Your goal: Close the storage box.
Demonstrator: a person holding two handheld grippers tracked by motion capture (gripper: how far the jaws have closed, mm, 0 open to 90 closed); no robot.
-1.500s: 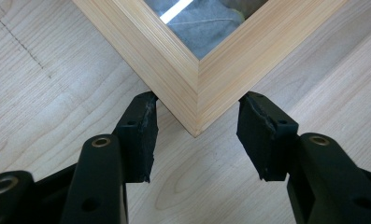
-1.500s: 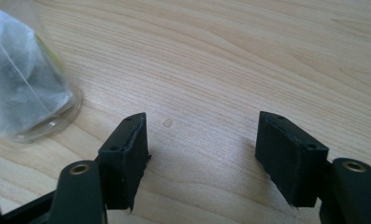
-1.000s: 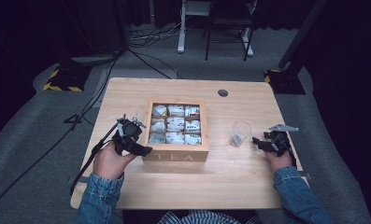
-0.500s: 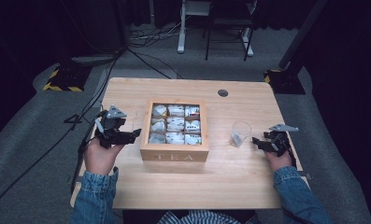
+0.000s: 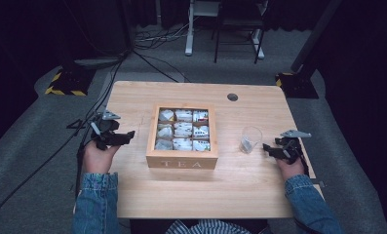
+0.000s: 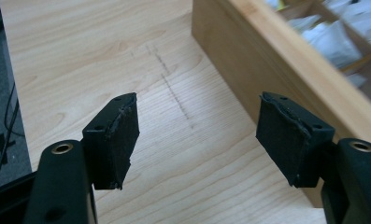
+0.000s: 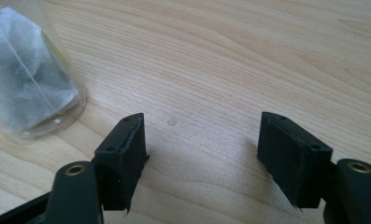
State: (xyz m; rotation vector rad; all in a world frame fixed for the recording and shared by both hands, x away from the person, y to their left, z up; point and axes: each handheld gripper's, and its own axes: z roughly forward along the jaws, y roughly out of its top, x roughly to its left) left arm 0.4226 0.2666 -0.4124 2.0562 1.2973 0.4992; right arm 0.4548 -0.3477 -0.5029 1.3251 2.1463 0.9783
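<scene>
Pale wooden tabletop (image 5: 240, 180): your right gripper (image 5: 266, 147), jaws spread and empty, sits near the right edge, just beside the glass (image 5: 250, 139) holding a tea bag (image 7: 26, 79).

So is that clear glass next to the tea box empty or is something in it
Not empty. The glass stands upright on the table with a white tea bag inside, seen through its wall in the right gripper view.

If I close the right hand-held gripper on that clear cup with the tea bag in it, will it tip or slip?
The cup looks thin, clear and small, so probably light; a sideways nudge could slide or tip it. Its smooth wall may slip unless gripped squarely. The tea bag inside looks soft and adds little weight. The right hand-held gripper stands open beside it.
</scene>
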